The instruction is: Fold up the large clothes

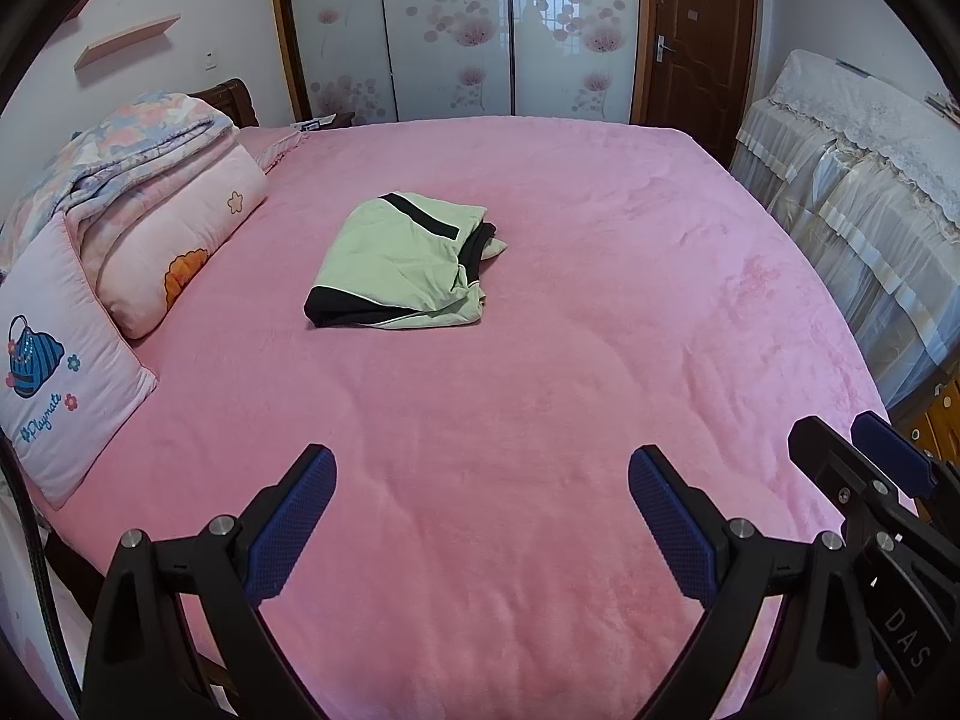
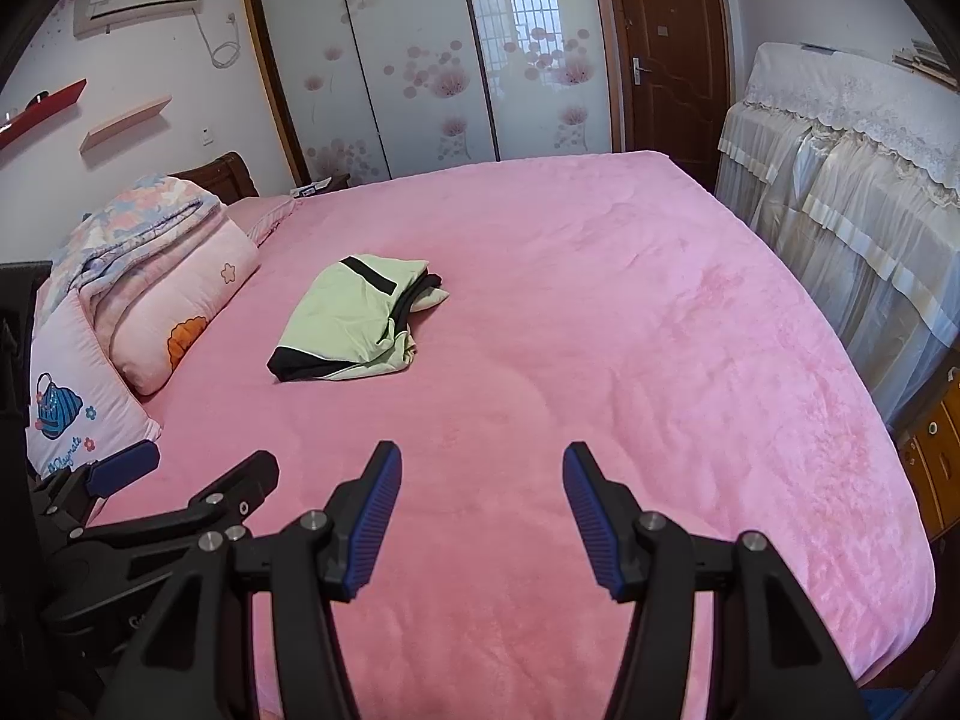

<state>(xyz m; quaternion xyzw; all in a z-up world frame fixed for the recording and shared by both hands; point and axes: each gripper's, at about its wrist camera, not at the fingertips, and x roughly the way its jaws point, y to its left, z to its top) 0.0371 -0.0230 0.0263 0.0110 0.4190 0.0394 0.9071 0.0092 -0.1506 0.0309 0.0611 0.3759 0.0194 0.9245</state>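
Clothes (image 1: 399, 264) are laid folded mid-bed (image 1: 540, 420), well apart from pillows (image 1: 66, 372); left gripper (image 1: 480, 525) and right gripper (image 2: 480, 516) are held open, empty

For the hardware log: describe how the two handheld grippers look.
Left gripper and right gripper match: black angular plastic linkages, silver round pivot bolts, two fingers faced with blue textured pads. The right one's body shows white letters "DAS" in the left wrist view. No sleeves visible.
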